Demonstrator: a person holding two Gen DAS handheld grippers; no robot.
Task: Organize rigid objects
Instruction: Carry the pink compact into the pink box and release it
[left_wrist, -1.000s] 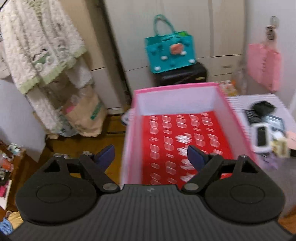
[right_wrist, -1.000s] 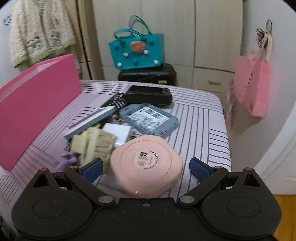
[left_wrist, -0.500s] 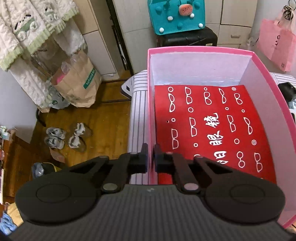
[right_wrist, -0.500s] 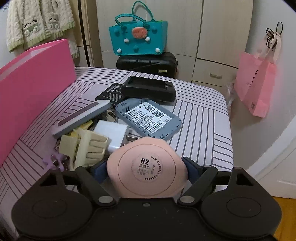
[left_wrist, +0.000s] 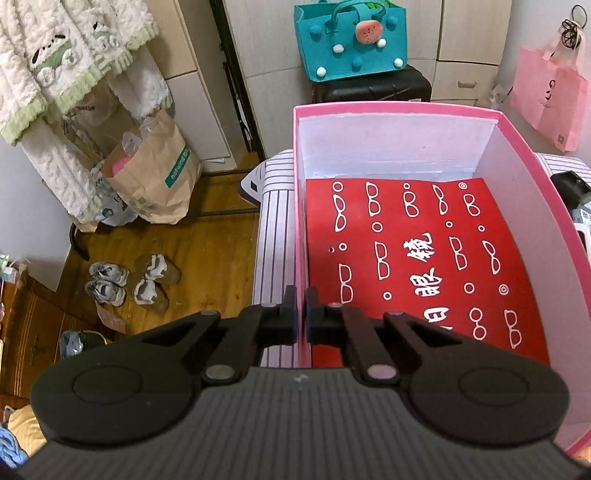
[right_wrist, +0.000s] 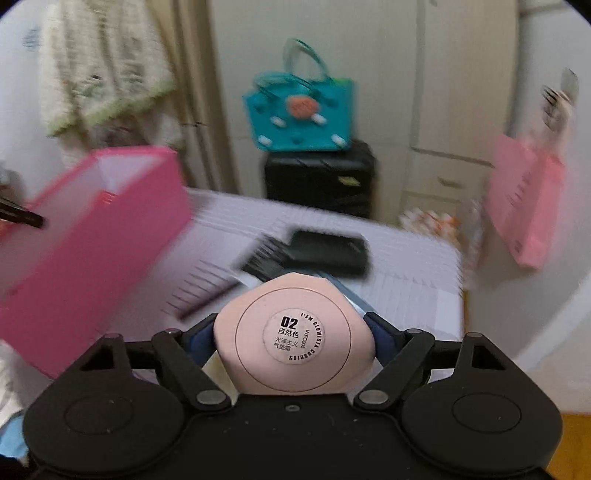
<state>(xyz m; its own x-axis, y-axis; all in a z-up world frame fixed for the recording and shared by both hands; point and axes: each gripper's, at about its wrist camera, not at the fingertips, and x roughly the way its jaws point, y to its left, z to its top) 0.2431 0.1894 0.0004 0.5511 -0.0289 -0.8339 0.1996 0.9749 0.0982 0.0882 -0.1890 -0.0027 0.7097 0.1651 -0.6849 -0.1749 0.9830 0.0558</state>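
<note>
Left wrist view: left gripper (left_wrist: 300, 319), jaws pinching the left wall of the pink box (left_wrist: 524, 192); box floor holds only a red sheet (left_wrist: 417, 258).

Right wrist view: right gripper (right_wrist: 293, 338), jaws clamping a pink compact (right_wrist: 293, 338) by its rim, raised right of the box. Judged light, rigid, smooth; edge hold suits.

Striped table (left_wrist: 275, 236) under pink box (left_wrist: 391, 110)

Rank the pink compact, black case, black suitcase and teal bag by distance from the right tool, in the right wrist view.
1. Pink compact: gripped in the right tool.
2. Black case: on the striped table, just ahead.
3. Black suitcase: beyond the table.
4. Teal bag: atop the suitcase, farthest.
</note>
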